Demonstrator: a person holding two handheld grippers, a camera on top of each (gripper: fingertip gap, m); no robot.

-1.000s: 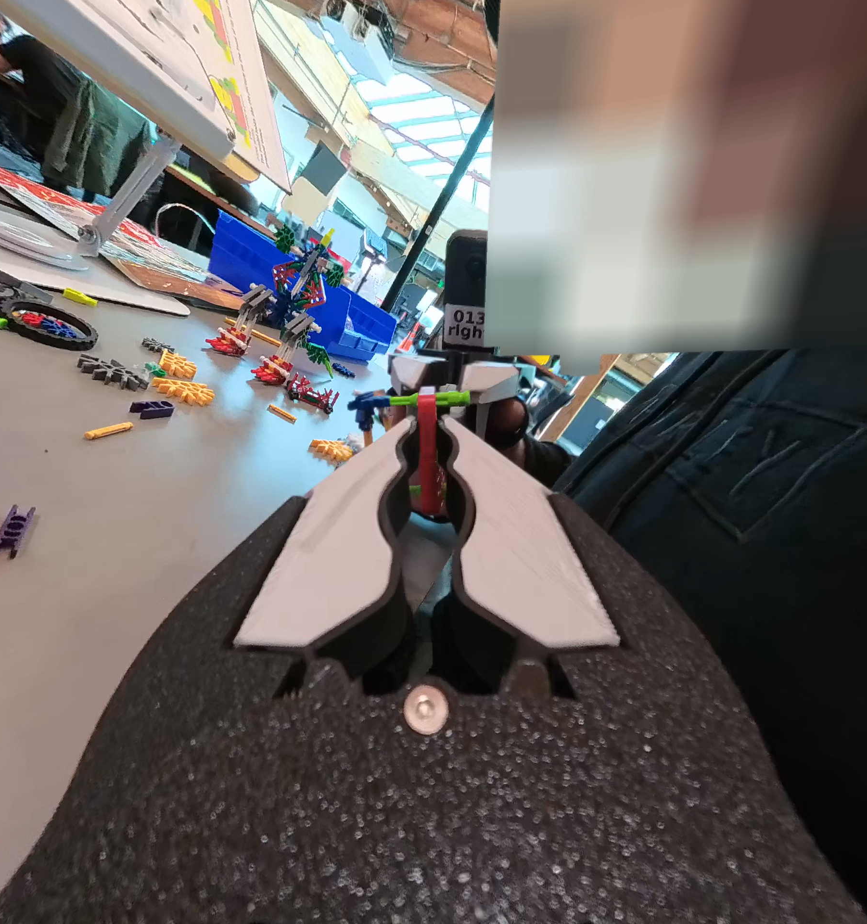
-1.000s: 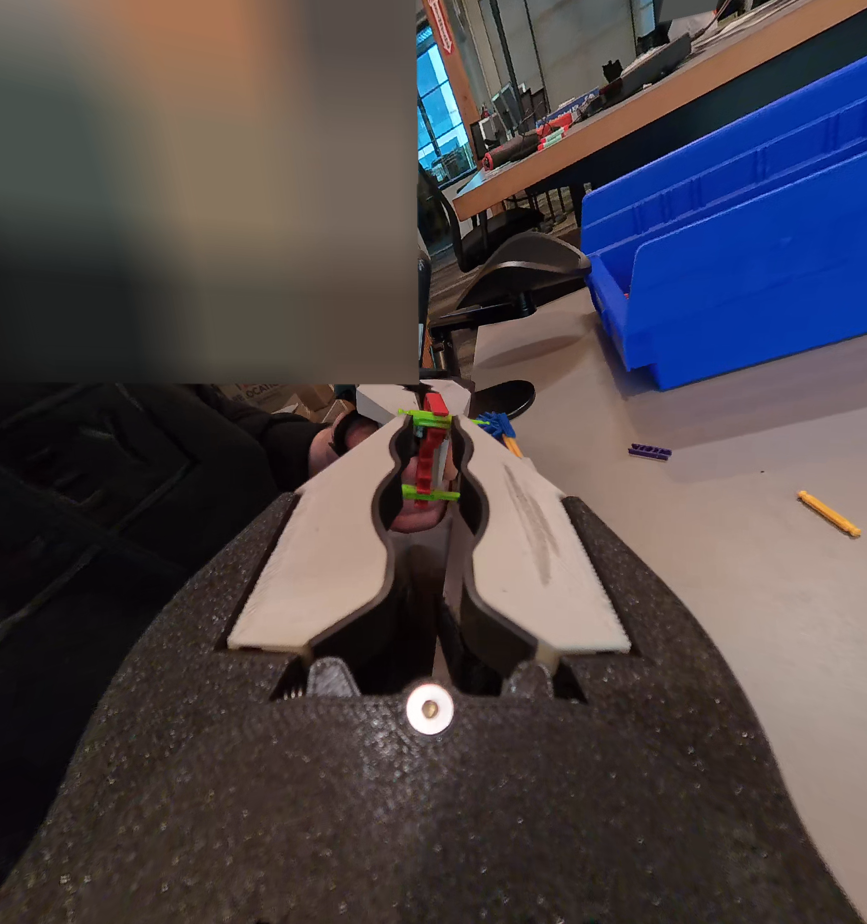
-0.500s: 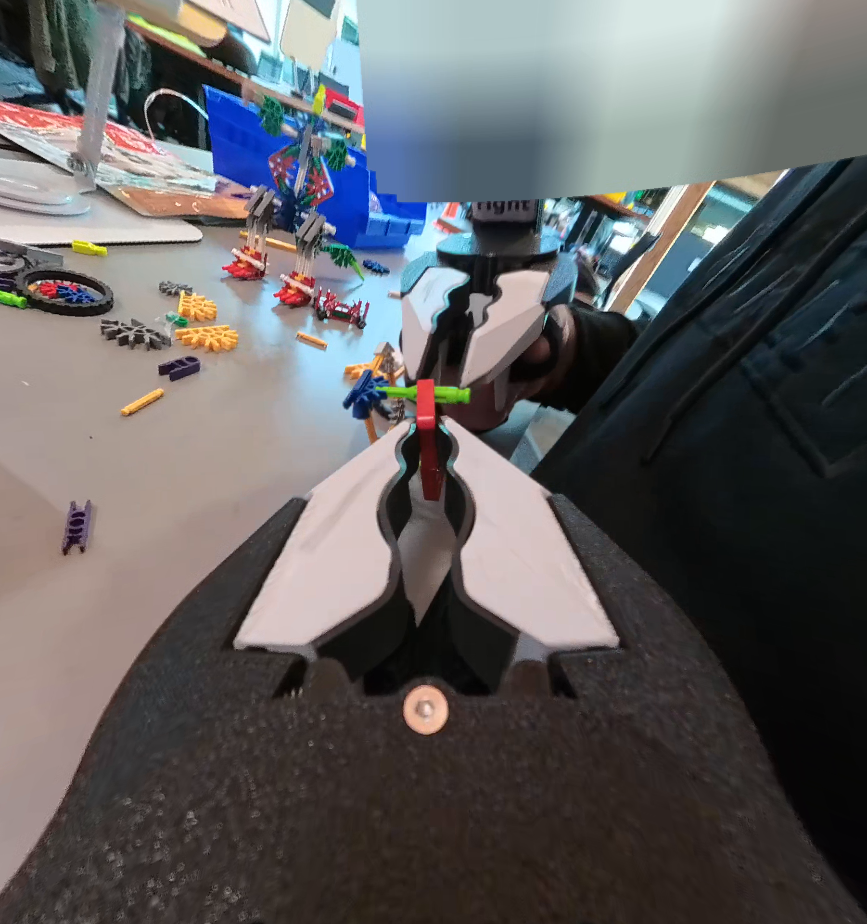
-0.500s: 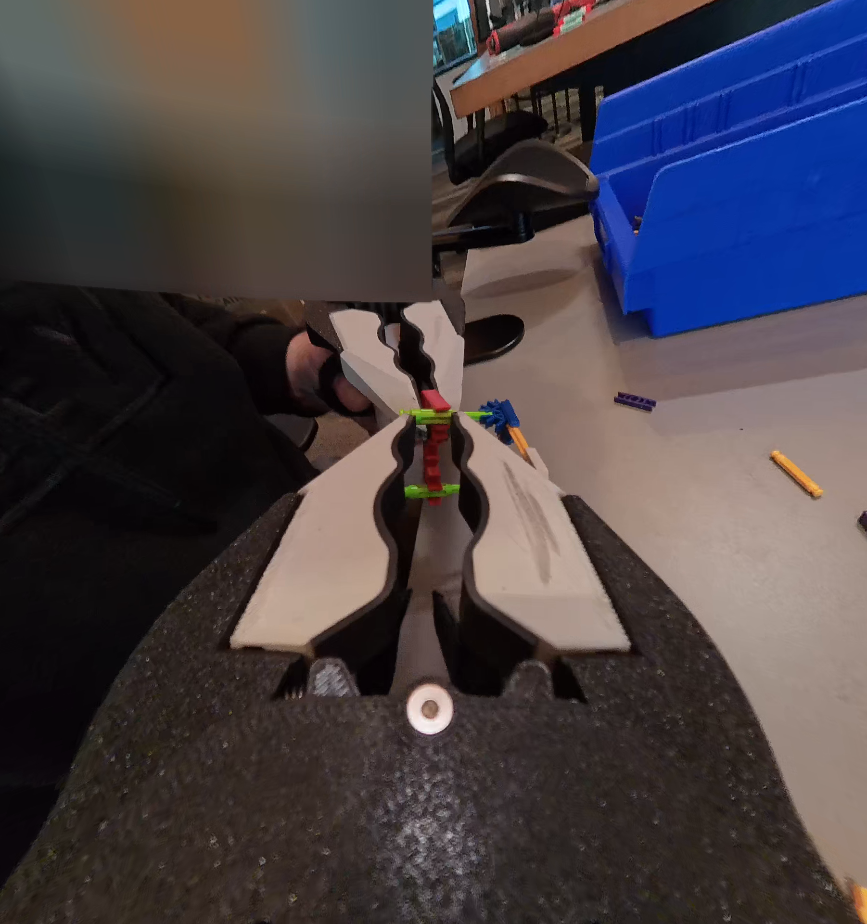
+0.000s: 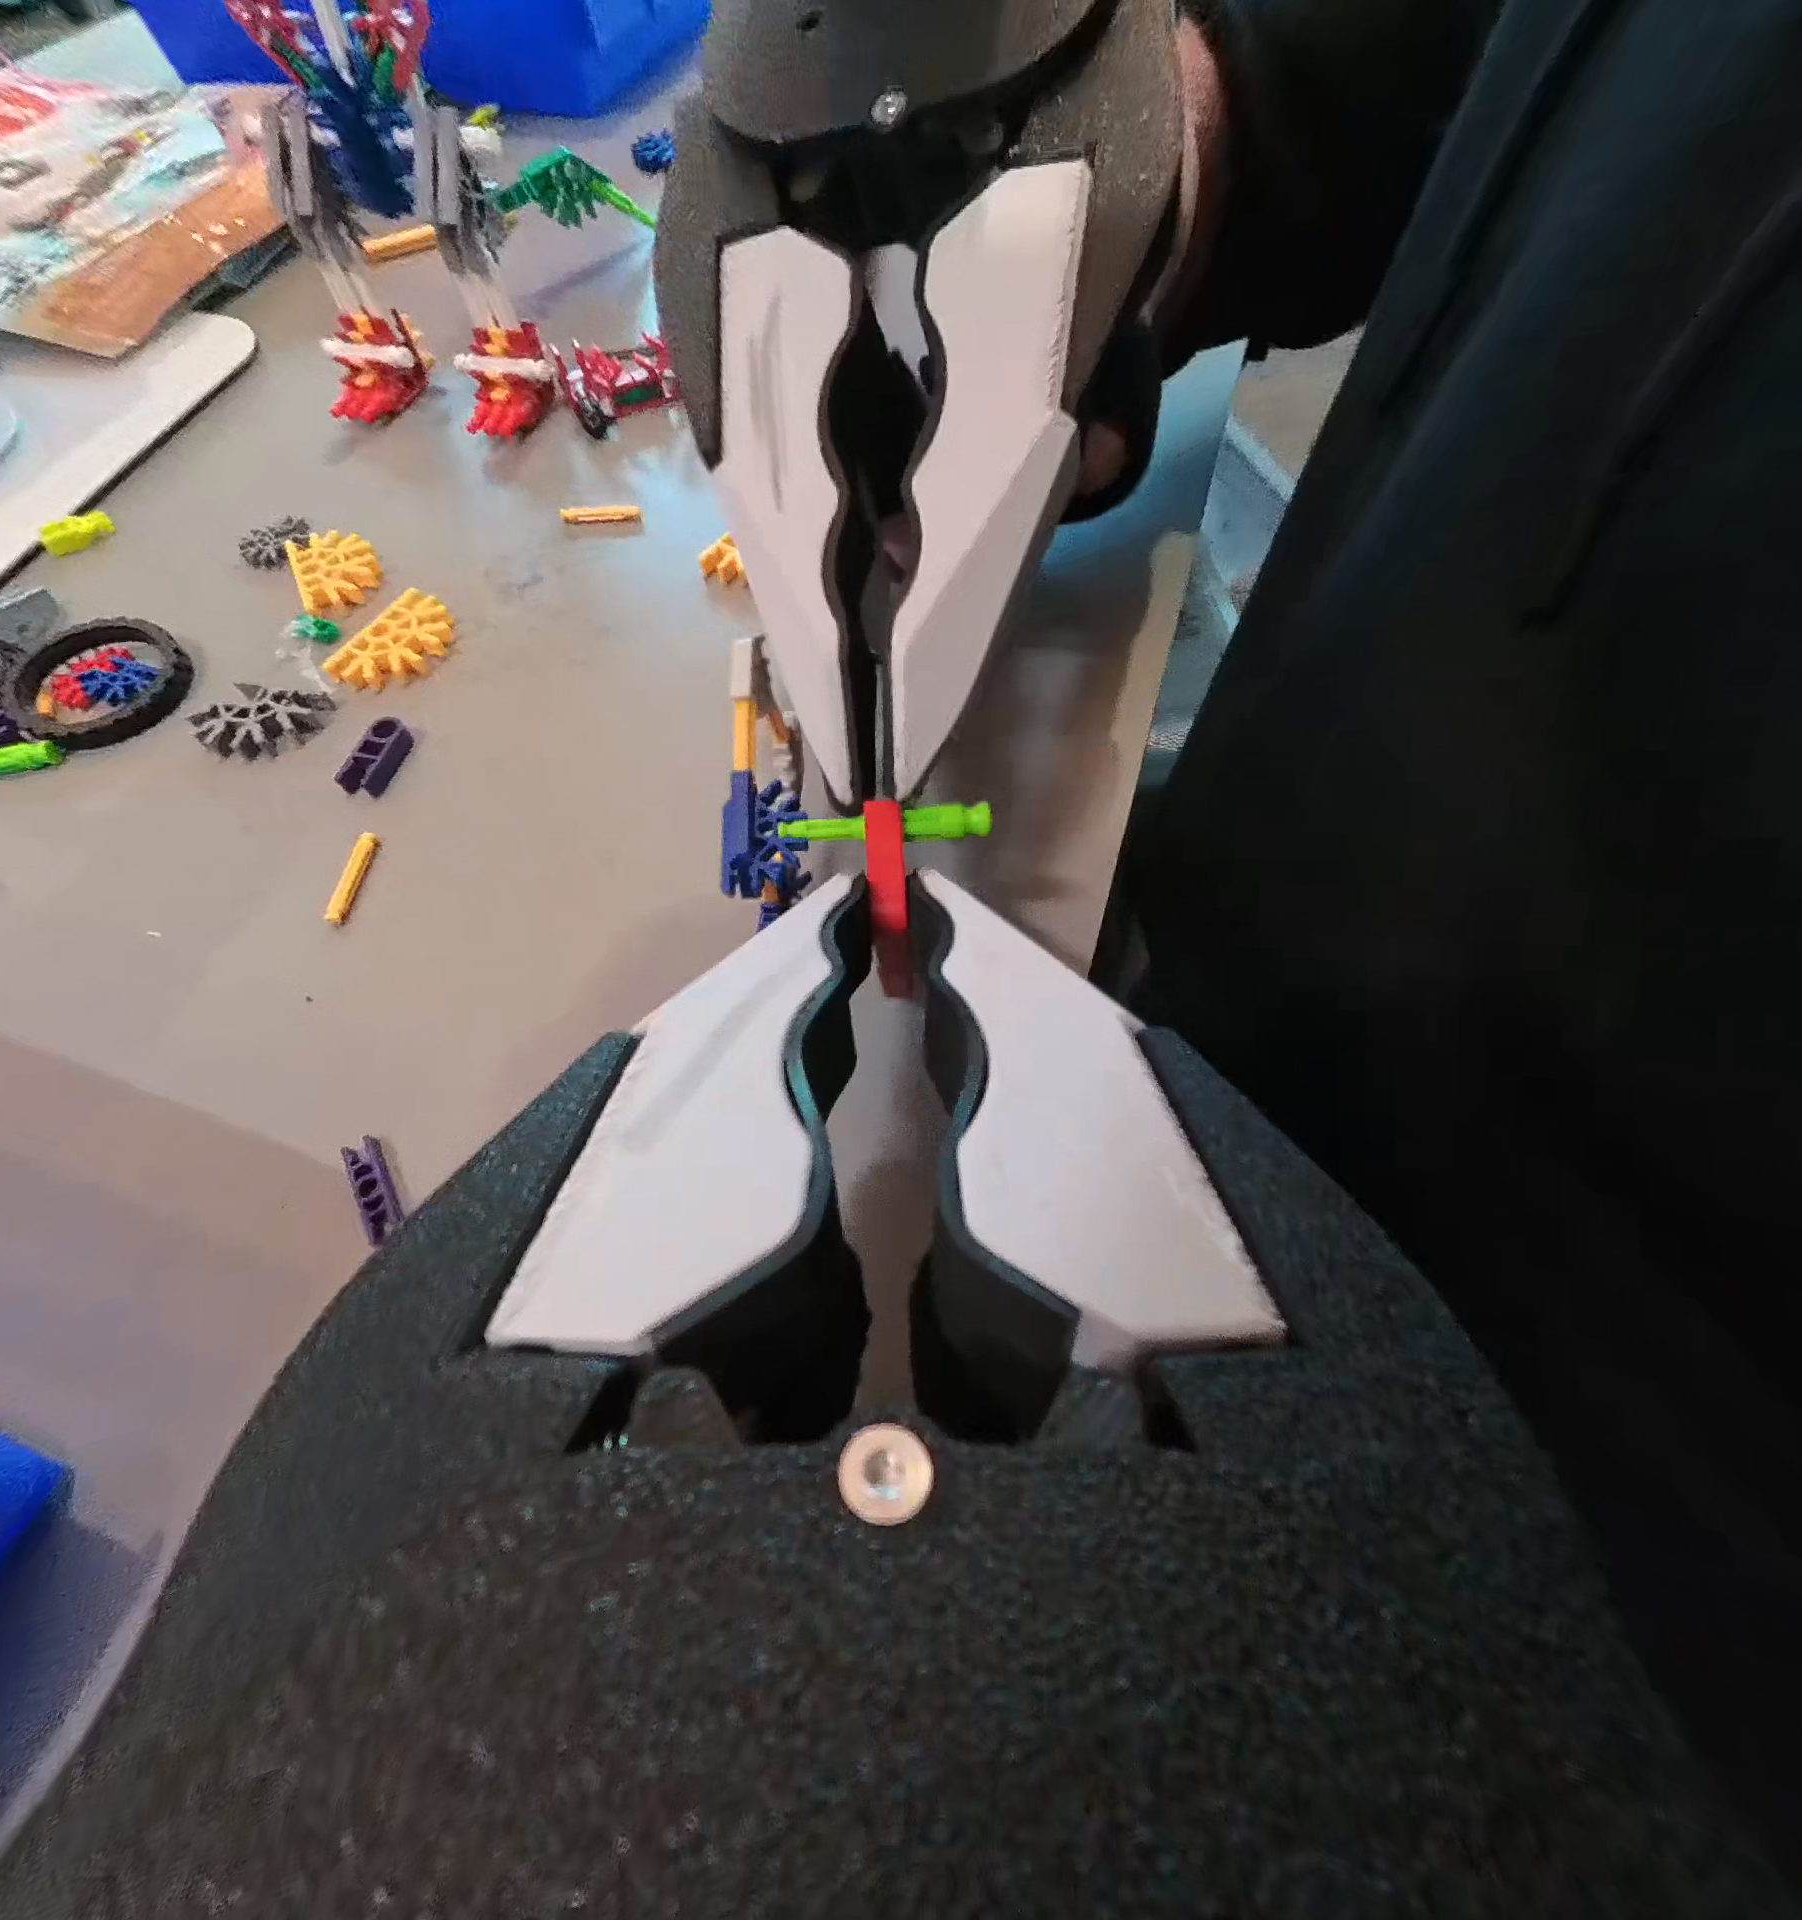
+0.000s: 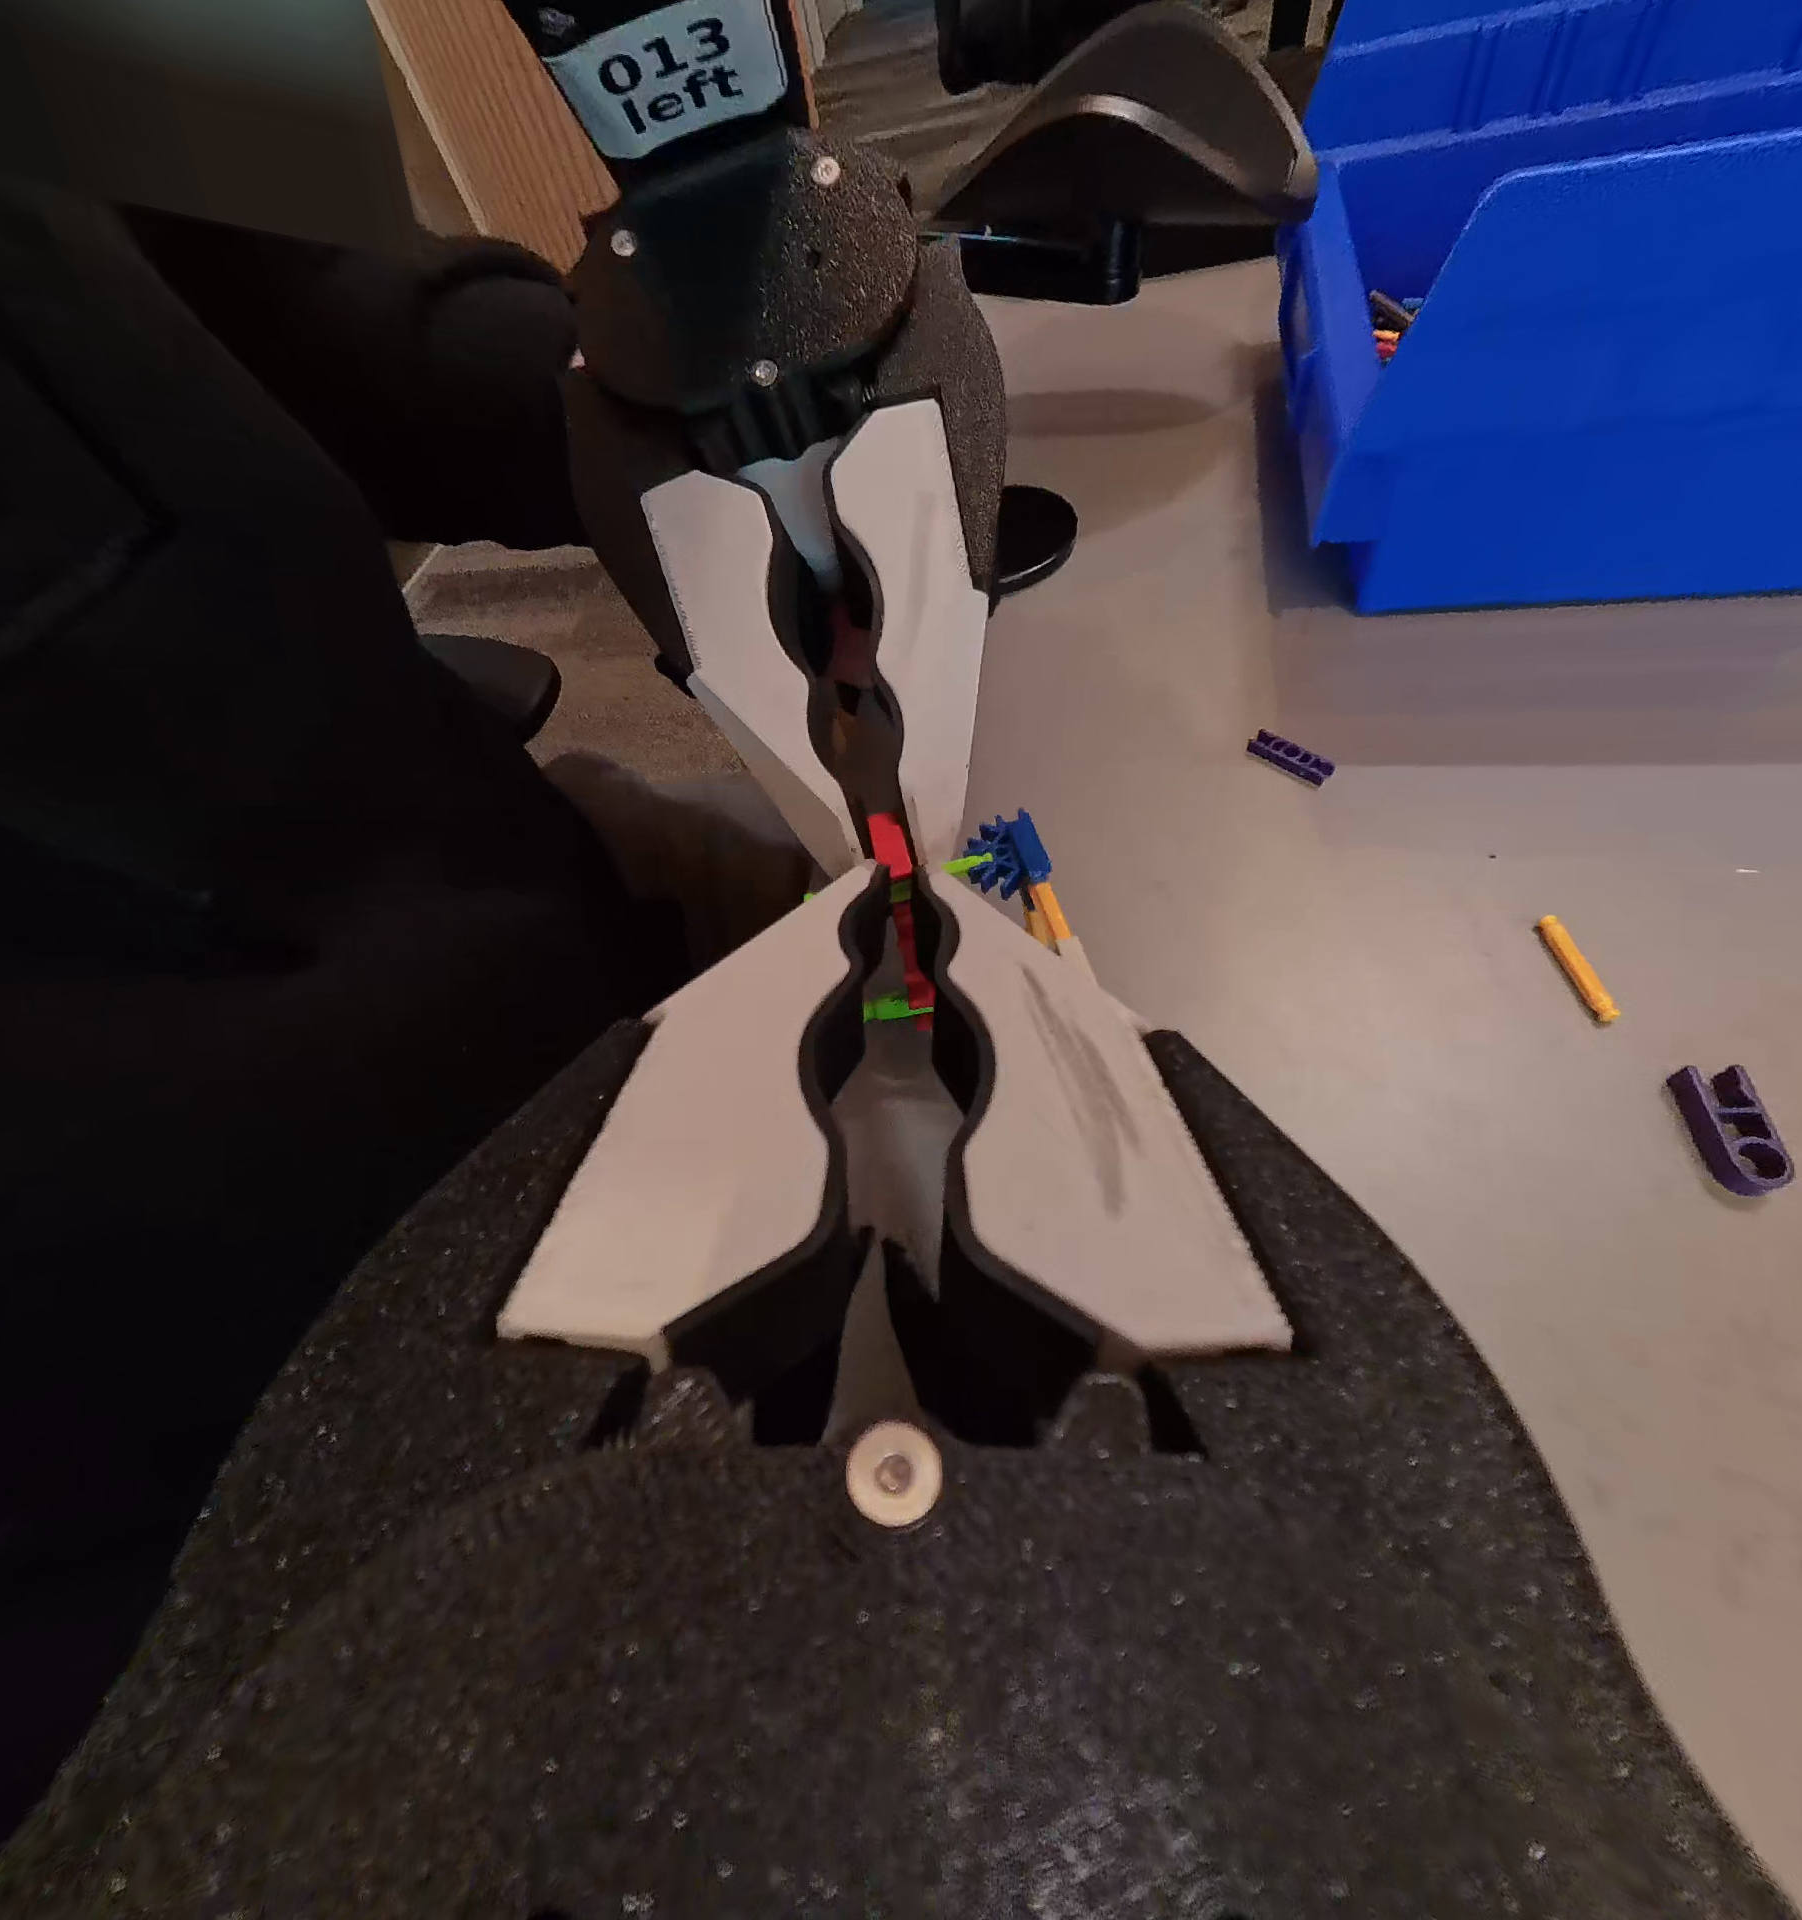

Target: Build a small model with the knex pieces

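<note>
Left wrist view. Your left gripper is closed on a flat red plastic connector piece, pinched at the fingertips. A lime-green plastic rod crosses the connector's far end, with a blue snowflake-shaped connector on its 9 o'clock end. The right gripper comes in from 12 o'clock, tips meeting the same red piece. Judged from this, keep both grips square to the flat faces and avoid twisting, as the hold is shallow. Loose on the grey tabletop: yellow fan-shaped connectors at 10 o'clock and a black rubber tyre ring around red and blue connectors.

Right wrist view. Your right gripper is clamped on the red piece, a second green rod behind its tips. The left gripper grips from 12 o'clock. A blue plastic storage bin at 2 o'clock holds small coloured rods, barely visible at its opening. A purple clip connector lies at 3 o'clock.
</note>
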